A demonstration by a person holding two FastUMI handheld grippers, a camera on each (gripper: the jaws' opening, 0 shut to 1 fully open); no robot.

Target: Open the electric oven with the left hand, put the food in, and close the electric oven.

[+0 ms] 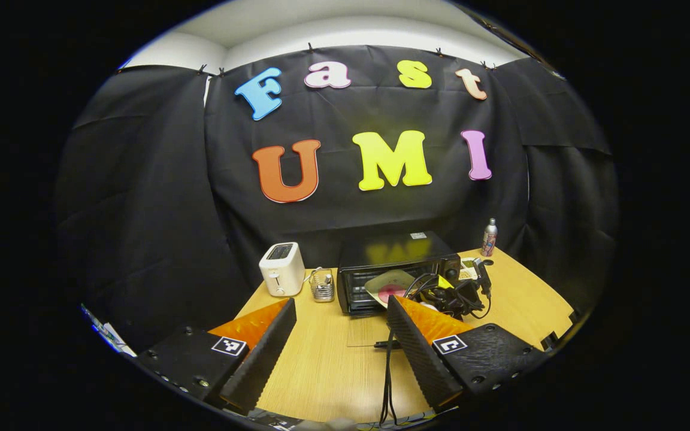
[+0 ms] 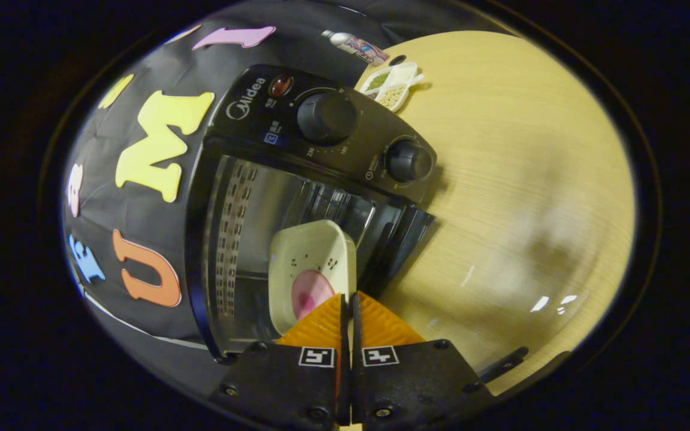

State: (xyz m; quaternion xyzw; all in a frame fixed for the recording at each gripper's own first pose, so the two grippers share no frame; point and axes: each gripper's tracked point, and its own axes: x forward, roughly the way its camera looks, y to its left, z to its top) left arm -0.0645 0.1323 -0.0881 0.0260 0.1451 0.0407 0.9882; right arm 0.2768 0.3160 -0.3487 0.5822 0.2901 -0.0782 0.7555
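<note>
Right gripper (image 2: 348, 299) is rolled sideways, fingers pinching the rim of a plate (image 2: 312, 263) with pink food (image 2: 311, 292), held inside the open electric oven (image 2: 273, 179). Left gripper (image 1: 340, 320) hangs back, spread wide. Oven panel reads "Midea".

The electric oven (image 1: 398, 272) is a black countertop unit standing at centre frame in the left gripper view, toward the rear of the wooden table. Door is open and folded down; in the right gripper view the cavity (image 2: 261, 239) is exposed at centre left, with two round knobs on the control panel. The food, a pink item (image 2: 311, 292) on a pale square plate (image 2: 312, 263), sits at the oven mouth.
</note>
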